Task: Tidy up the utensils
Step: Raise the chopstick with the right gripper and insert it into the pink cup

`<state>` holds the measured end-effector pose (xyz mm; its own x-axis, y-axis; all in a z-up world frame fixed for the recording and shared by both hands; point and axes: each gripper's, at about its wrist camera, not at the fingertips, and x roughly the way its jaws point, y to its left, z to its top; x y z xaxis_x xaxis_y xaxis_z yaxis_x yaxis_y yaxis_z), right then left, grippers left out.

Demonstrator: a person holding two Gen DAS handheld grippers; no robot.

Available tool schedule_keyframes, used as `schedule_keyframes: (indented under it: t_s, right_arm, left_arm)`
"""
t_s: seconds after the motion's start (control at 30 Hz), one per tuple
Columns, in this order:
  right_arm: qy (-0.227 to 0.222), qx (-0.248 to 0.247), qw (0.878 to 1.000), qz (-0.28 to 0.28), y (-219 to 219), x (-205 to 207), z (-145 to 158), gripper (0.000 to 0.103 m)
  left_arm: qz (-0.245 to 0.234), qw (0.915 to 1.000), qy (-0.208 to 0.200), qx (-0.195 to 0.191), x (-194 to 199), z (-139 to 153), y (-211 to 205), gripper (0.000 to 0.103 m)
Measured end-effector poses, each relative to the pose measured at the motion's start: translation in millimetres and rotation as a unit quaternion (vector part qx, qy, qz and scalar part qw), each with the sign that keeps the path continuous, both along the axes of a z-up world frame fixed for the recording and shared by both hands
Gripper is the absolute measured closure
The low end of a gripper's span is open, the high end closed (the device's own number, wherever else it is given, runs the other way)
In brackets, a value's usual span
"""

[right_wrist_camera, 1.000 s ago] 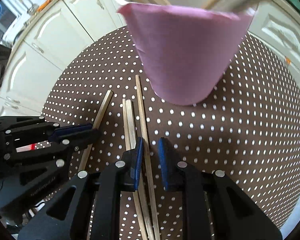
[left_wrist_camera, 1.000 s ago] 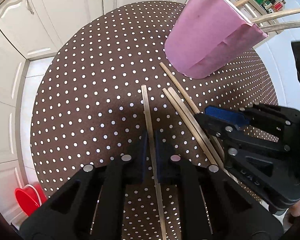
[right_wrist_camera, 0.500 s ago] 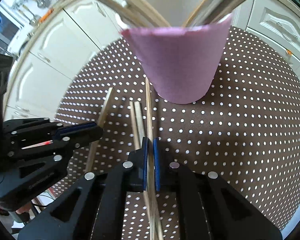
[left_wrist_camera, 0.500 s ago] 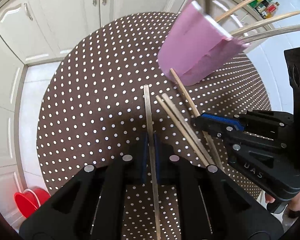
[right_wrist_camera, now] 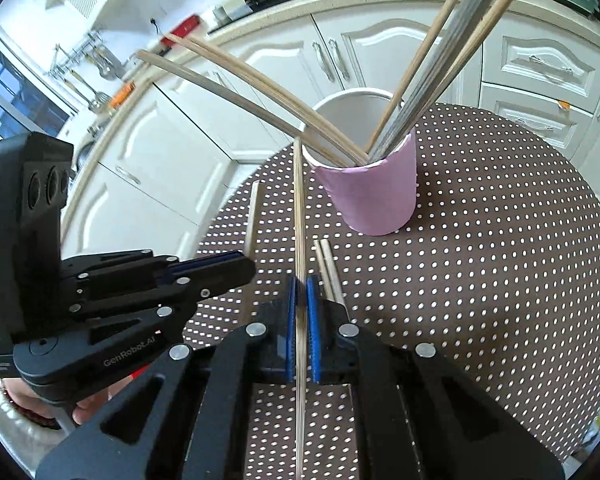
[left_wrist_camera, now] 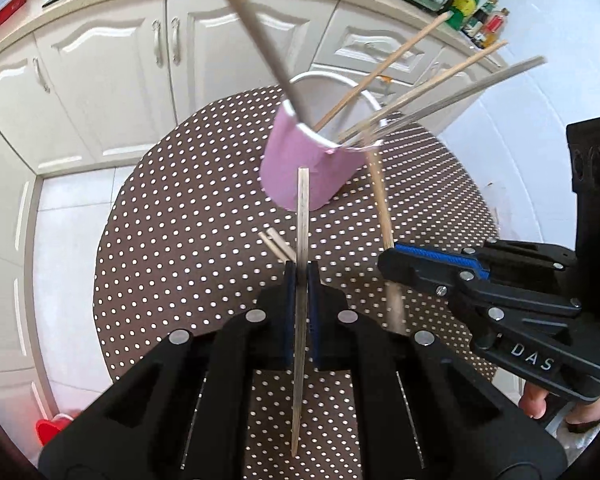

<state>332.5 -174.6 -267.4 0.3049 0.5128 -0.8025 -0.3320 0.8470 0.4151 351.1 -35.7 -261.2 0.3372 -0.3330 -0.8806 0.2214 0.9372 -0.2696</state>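
We had both grippers clamped, one chopstick each, both lifted clear of the round table with the brown white-dotted cloth.

Left gripper: jaws closed tight on a flat pale wooden chopstick, running up the centre of the left wrist frame, tip overlapping the lower edge of the pink paper-wrapped cup.

Right gripper: jaws pinched shut on a thin light wooden chopstick, running up centre frame, tip just left of the cup rim.

The cup stood upright on the table, upper centre in both views, with several wooden and grey chopsticks fanned out of it.

Two loose wooden chopsticks lay side by side on the cloth, just right of the right gripper's jaws in its view.

White kitchen cabinets filled the top of the frame.
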Motion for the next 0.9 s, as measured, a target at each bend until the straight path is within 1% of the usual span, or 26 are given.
schedule_keyframes:
  t_s: [0.1, 0.2, 0.23, 0.33, 0.53, 0.77, 0.9]
  right_arm:
    - [-0.008, 0.006, 1.000, -0.006, -9, -10, 12, 0.098]
    - [-0.020, 0.008, 1.000, -0.011, -14, -19, 24, 0.098]
    - [-0.026, 0.008, 1.000, -0.015, -15, -27, 29, 0.098]
    - [-0.051, 0.010, 0.998, -0.023, -17, -33, 46, 0.098]
    - [-0.096, -0.005, 0.995, -0.029, -18, -34, 79, 0.098]
    - [-0.150, -0.016, 0.988, -0.043, -22, -35, 112, 0.098]
    - [-0.180, -0.020, 0.982, -0.056, -26, -28, 130, 0.098]
  left_arm:
    - [-0.008, 0.9998, -0.013, -0.012, -8, 14, -3, 0.097]
    - [-0.016, 0.9992, -0.035, -0.012, -14, 33, -5, 0.097]
    - [-0.018, 0.9990, -0.040, -0.013, -16, 37, -5, 0.097]
    - [-0.018, 0.9977, -0.064, -0.016, -19, 58, -6, 0.097]
    - [-0.019, 0.9941, -0.105, -0.017, -22, 94, -8, 0.097]
    - [0.000, 0.9874, -0.156, -0.029, -16, 132, -1, 0.097]
    - [0.031, 0.9815, -0.186, -0.032, -10, 153, 6, 0.097]
